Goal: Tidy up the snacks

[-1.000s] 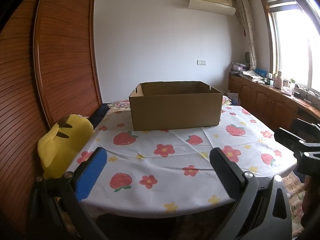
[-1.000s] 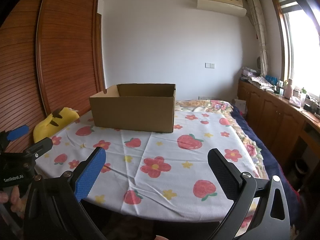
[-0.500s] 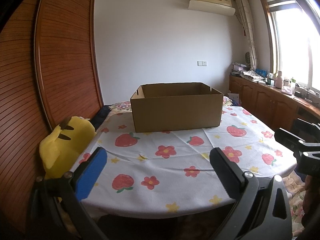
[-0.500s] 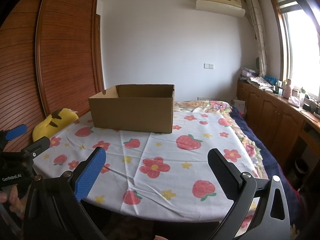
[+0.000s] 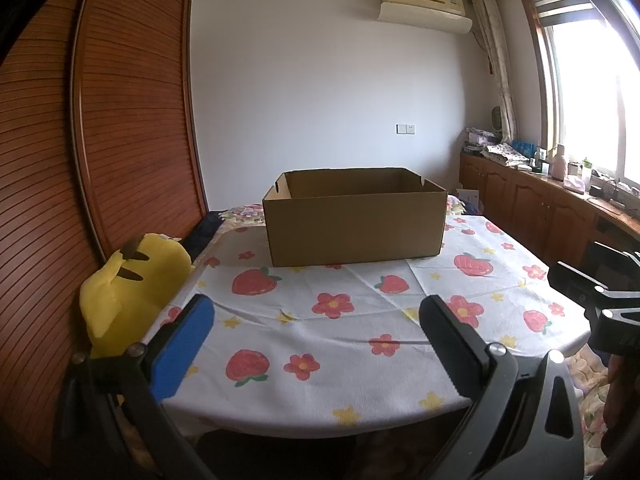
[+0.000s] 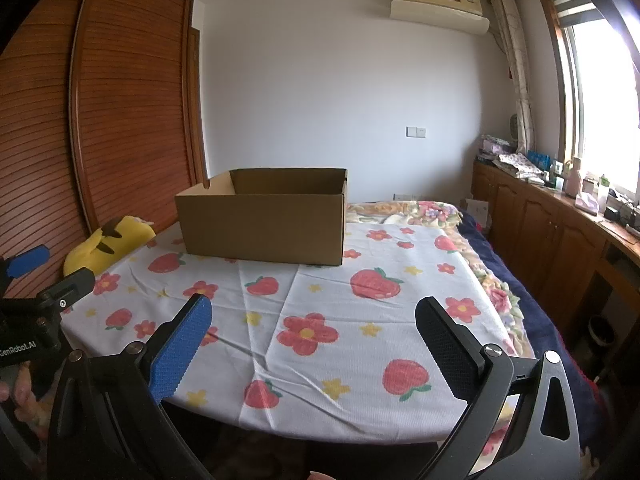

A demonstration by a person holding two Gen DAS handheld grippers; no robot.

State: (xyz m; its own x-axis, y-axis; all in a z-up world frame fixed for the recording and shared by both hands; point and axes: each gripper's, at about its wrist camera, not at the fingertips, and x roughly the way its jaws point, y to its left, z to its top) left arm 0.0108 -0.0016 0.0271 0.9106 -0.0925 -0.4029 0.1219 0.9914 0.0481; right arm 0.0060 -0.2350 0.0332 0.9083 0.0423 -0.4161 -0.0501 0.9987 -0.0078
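Left gripper (image 5: 316, 320): released, fingers spread wide with nothing between them, held over the near edge of the bench; also seen at the left border of the right wrist view.
Right gripper (image 6: 314, 318): released too, jaws wide apart and bare, held over the near edge to the right of the left one.
Bench (image 5: 360, 344): covered by a white cloth printed with strawberries, red flowers and yellow stars.
Cardboard box (image 5: 356, 224): open-topped, upright at the far side of the bench, well apart from both grippers; its inside cannot be seen from here.
Snacks: not visible in either view.
Yellow plush toy (image 5: 132, 292): beside the bench's left edge, against the slatted wooden wardrobe (image 5: 100, 160).
Right side: low wooden cabinets (image 6: 540, 232) under a bright window, cluttered on top.
Far wall: air conditioner (image 5: 424, 6) mounted high.
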